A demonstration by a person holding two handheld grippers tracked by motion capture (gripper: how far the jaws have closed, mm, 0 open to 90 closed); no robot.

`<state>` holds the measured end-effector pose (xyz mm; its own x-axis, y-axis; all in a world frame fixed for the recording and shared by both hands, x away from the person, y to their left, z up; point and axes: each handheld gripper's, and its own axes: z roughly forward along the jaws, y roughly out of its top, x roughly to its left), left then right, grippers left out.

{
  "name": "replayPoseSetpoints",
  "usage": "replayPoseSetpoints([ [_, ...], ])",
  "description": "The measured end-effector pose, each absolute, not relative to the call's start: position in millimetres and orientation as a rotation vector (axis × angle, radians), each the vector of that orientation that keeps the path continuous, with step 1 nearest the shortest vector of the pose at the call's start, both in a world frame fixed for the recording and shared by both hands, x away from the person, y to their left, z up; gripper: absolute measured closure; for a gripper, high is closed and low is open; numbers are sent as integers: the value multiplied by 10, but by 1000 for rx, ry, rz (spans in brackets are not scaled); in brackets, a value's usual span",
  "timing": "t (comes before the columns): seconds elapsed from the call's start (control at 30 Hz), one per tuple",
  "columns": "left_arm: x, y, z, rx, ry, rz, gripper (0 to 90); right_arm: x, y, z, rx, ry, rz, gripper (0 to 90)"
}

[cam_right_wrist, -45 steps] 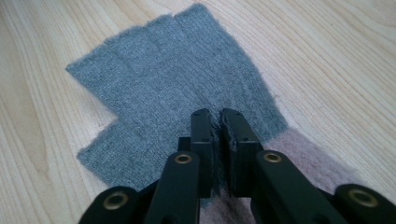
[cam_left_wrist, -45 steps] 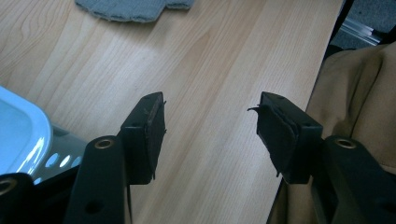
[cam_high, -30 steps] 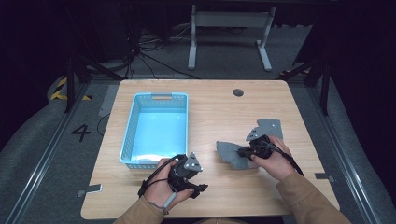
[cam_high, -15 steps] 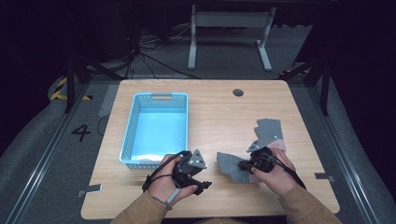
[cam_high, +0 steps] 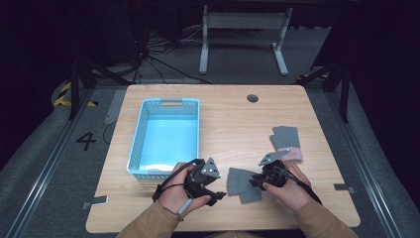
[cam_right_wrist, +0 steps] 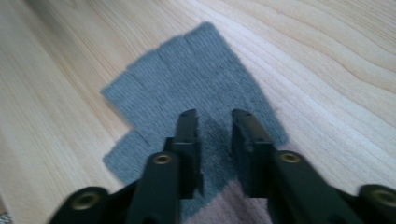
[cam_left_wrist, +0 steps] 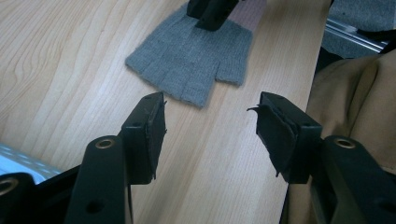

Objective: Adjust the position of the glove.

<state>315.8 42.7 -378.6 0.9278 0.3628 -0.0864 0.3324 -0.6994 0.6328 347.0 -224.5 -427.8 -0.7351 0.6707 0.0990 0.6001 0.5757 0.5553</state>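
Observation:
Two grey knit gloves with pink cuffs lie on the wooden table (cam_high: 233, 119). One glove (cam_high: 286, 141) rests at the right. The other glove (cam_high: 241, 184) (cam_left_wrist: 191, 65) (cam_right_wrist: 187, 74) lies flat near the front edge. My right gripper (cam_high: 253, 181) (cam_right_wrist: 215, 116) hovers over its cuff end; the jaws have just been opening and now stand apart above the fabric, gripping nothing. My left gripper (cam_high: 219, 191) (cam_left_wrist: 210, 112) stands open just left of that glove, with bare wood between its jaws. The right gripper's tips (cam_left_wrist: 212, 11) show at the top of the left gripper view.
A light blue plastic basket (cam_high: 136, 144) stands at the left of the table, just behind my left hand. A round cable hole (cam_high: 252, 98) sits near the far edge. Beyond the table, a desk frame and cables lie on the dark floor.
The right hand drew the near glove toward the front edge, then its jaws parted and the glove now lies flat. The left hand stayed where it was.

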Motion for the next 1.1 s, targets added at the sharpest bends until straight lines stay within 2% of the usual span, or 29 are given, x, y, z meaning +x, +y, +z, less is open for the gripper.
replayPoseSetpoints([
  [0.17,3157,443,-3782,2398,496,59,435,3475,-2290,-4173,1071,2666,941,736],
  [0.43,3172,446,-3781,2399,497,62,435,3512,-2440,-4022,1053,2607,984,888],
  [0.8,3164,467,-3789,2400,511,65,434,3710,-2725,-3935,1108,2415,1032,898],
  [1.1,3159,481,-3801,2402,523,66,434,3987,-2986,-4153,1259,2349,957,898],
])
